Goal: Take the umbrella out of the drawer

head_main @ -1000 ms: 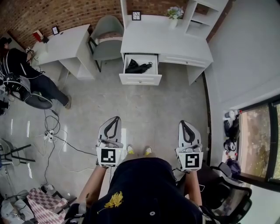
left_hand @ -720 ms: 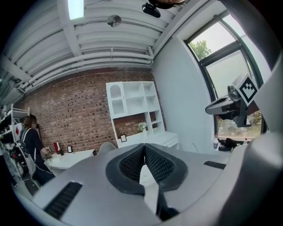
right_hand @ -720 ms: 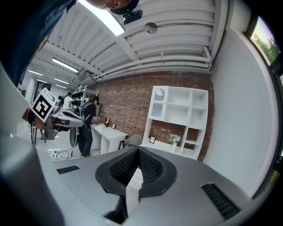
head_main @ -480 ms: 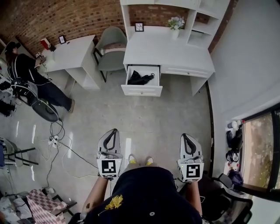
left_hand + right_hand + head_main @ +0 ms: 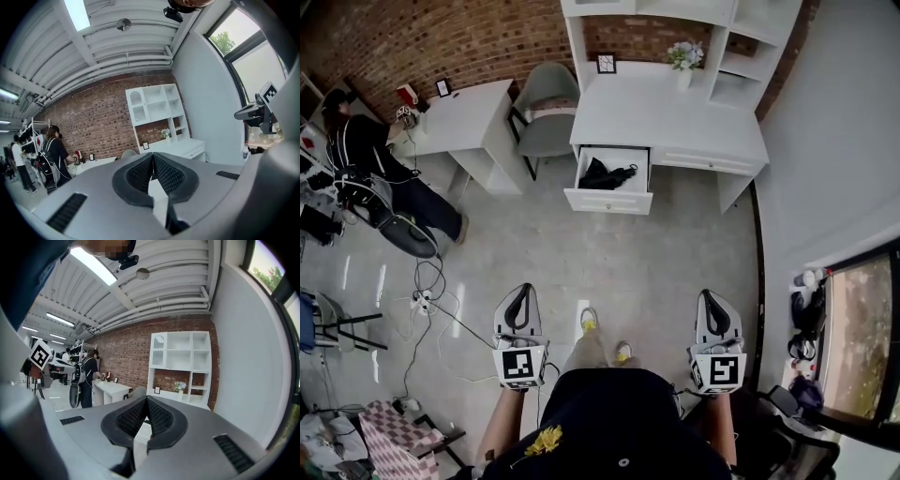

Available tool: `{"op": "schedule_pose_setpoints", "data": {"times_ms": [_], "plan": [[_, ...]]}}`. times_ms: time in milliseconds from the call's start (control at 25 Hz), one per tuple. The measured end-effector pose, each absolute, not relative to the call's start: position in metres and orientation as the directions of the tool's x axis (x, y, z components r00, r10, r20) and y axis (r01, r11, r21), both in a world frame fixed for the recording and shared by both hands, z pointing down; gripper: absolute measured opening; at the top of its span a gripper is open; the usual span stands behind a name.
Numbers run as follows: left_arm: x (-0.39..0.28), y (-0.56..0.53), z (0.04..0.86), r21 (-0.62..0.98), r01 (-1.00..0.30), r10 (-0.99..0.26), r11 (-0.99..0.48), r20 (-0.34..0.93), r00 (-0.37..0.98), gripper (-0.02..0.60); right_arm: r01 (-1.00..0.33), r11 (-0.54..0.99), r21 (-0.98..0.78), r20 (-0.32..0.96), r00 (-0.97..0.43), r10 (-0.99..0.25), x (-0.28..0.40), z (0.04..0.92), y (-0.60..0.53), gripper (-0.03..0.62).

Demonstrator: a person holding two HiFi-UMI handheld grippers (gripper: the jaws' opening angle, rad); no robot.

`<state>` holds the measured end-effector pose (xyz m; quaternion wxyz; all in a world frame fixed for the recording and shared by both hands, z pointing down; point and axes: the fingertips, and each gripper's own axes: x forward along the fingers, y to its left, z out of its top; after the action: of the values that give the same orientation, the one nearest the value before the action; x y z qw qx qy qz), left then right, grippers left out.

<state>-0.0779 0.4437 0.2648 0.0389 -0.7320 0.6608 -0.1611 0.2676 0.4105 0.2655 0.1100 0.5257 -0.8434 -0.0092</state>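
The black umbrella (image 5: 607, 174) lies folded inside the open drawer (image 5: 609, 201), which is pulled out from the left end of a white table (image 5: 694, 122) standing against a brick wall (image 5: 478, 37). On the back of that table stand a small picture frame (image 5: 606, 64) and a vase of flowers (image 5: 684, 56), with white shelves (image 5: 741, 37) rising above them. A grey-green chair (image 5: 546, 98) sits just beside the table's left end, between it and a second white table (image 5: 464, 112), where a person in dark clothes (image 5: 370, 155) is seated. Both tongs are held low in the foreground, well apart from the drawer, with a stretch of grey floor (image 5: 609, 253) between. The left tongs (image 5: 519, 292) are fully closed, the ribbed pads pressed together with nothing between them. The right tongs (image 5: 713, 298) are likewise closed and hold nothing. Both point roughly toward the table and shelves. The wearer's shoes (image 5: 589, 322) show between the two tongs, and loose cables (image 5: 422, 305) trail over the floor to the left.
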Motion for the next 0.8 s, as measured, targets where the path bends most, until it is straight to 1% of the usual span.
{"op": "schedule_pose_setpoints", "data": {"times_ms": [160, 320, 560, 800], "plan": [[-0.071, 0.424, 0.269, -0.263, -0.954, -0.975, -0.144, 0.204, 0.09, 0.018, -0.886, 0.45, 0.109, 0.184, -0.427, -0.885, 0.267, 0.271, 0.396, 0.023], [-0.072, 0.402, 0.264, -0.288, -0.94, -0.976, -0.182, 0.17, 0.137, 0.018, -0.896, 0.426, 0.122, 0.176, -0.403, -0.898, 0.258, 0.268, 0.383, 0.023], [-0.095, 0.361, 0.26, -0.232, -0.96, -0.981, -0.16, 0.144, 0.129, 0.018, -0.913, 0.381, 0.144, 0.162, -0.358, -0.92, 0.252, 0.257, 0.361, 0.023], [-0.12, 0.323, 0.262, -0.15, -0.978, -0.987, -0.145, 0.088, 0.133, 0.018, -0.942, 0.316, 0.115, 0.146, -0.299, -0.943, 0.237, 0.256, 0.333, 0.023]]}}
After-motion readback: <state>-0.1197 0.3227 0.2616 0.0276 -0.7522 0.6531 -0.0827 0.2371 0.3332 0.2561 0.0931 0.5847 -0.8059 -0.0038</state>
